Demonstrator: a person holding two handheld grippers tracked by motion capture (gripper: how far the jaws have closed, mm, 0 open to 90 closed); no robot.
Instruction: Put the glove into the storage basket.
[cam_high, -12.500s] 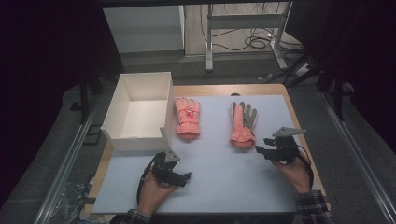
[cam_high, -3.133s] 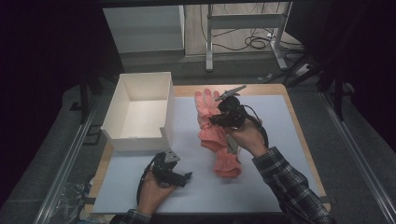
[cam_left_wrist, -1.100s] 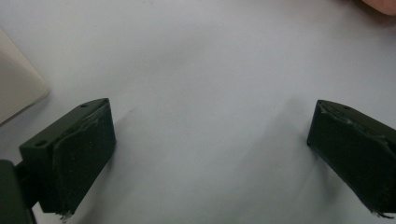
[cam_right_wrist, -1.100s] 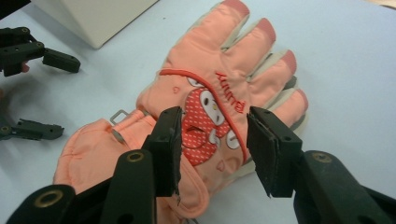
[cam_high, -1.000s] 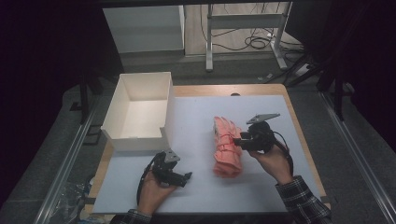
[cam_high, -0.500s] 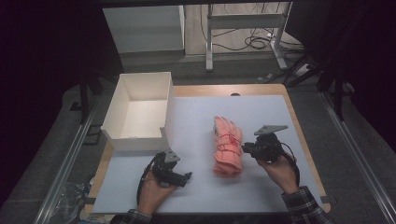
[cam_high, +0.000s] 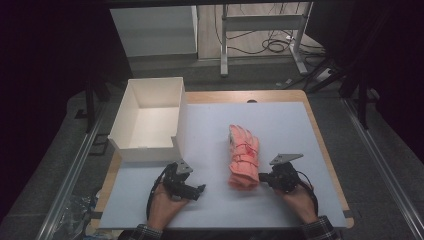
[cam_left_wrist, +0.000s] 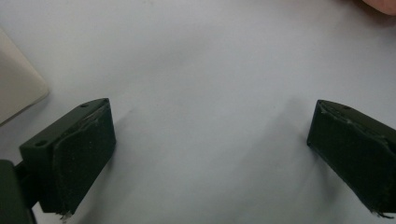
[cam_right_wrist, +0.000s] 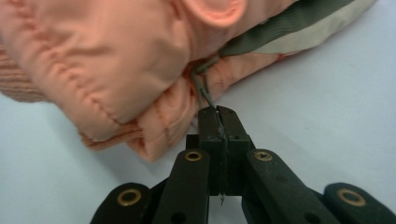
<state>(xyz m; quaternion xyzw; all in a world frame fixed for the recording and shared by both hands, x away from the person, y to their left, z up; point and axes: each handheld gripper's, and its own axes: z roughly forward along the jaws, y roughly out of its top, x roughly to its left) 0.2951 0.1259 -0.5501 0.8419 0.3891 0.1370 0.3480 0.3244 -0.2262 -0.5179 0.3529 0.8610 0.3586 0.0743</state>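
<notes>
The gloves (cam_high: 243, 157), pink and stacked one on the other, lie on the white mat (cam_high: 290, 125) right of centre, well apart from the open white box (cam_high: 150, 117) at the mat's left edge. The right gripper (cam_high: 264, 177) sits just beside the gloves' near cuff end, and its own view shows the jaws pressed together on a thin grey loop (cam_right_wrist: 202, 86) that comes from between the gloves. The left gripper (cam_high: 198, 189) rests on the mat near the box's front corner, its jaws spread wide over bare mat with nothing between them.
</notes>
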